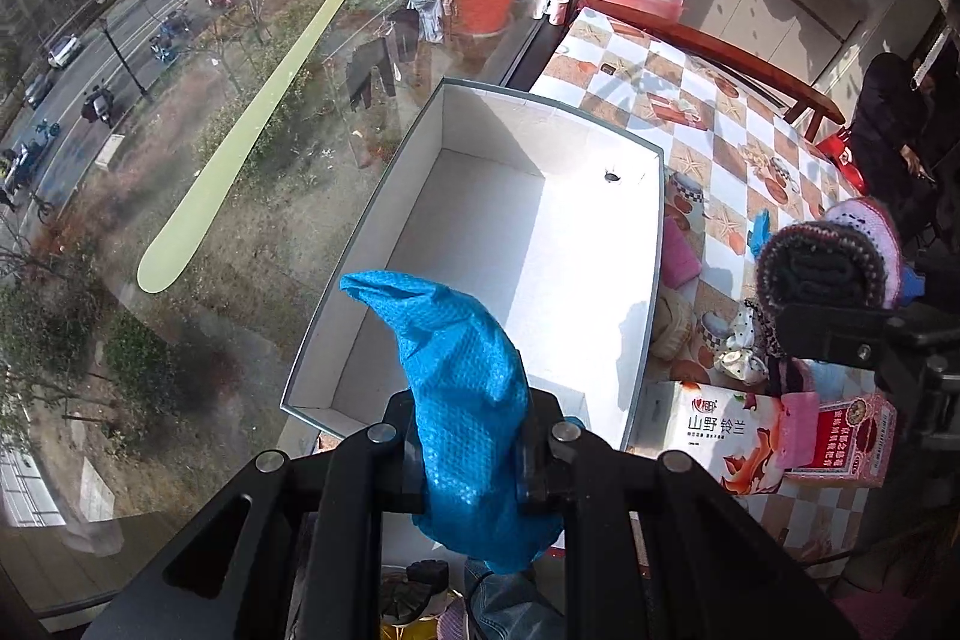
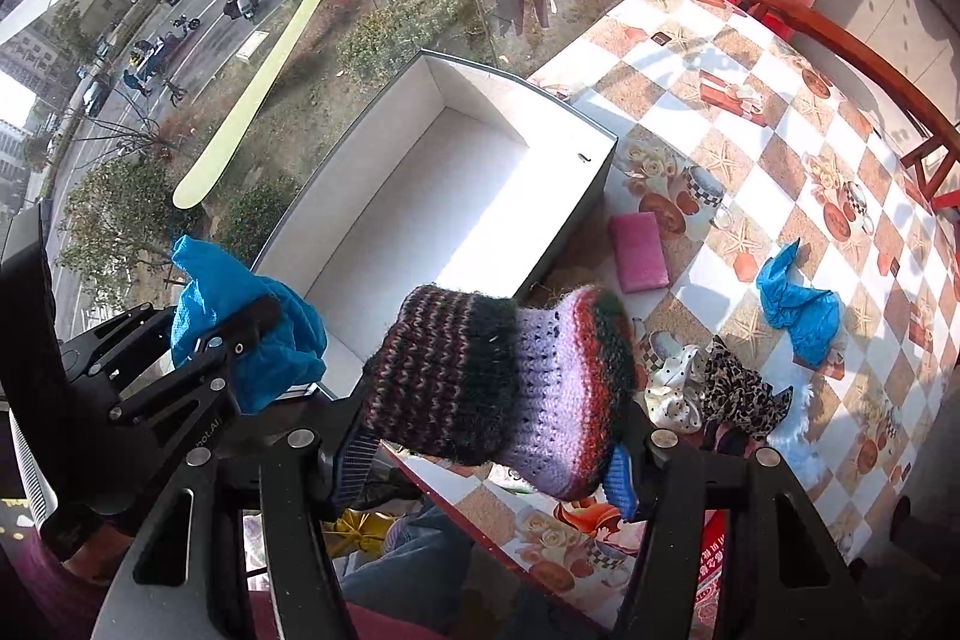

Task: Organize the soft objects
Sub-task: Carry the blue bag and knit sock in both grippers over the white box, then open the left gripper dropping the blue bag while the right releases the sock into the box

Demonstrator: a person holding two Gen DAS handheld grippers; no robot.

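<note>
Two soft items are up in the air at once. The left tongs are clenched tight on a crumpled blue cloth, which hangs over the near end of the white box. The right tongs grasp a striped knitted piece, bulky enough to hold the jaws well apart, and it hovers just off the box's near right corner.

The box sits at the window edge of the surface and looks empty, so the drop seems to be the step in hand. To do it well, each bundle should probably be carried clear over the rim and lowered inside before release, one at each end, so the knit doesn't snag the wall and the light cloth doesn't slide out.

The count on the checked cover: one more blue cloth towards the right edge, one pink pad just beside the box, one spotted white scrunchie touching one leopard-print one, and one printed carton at the near edge.
</note>
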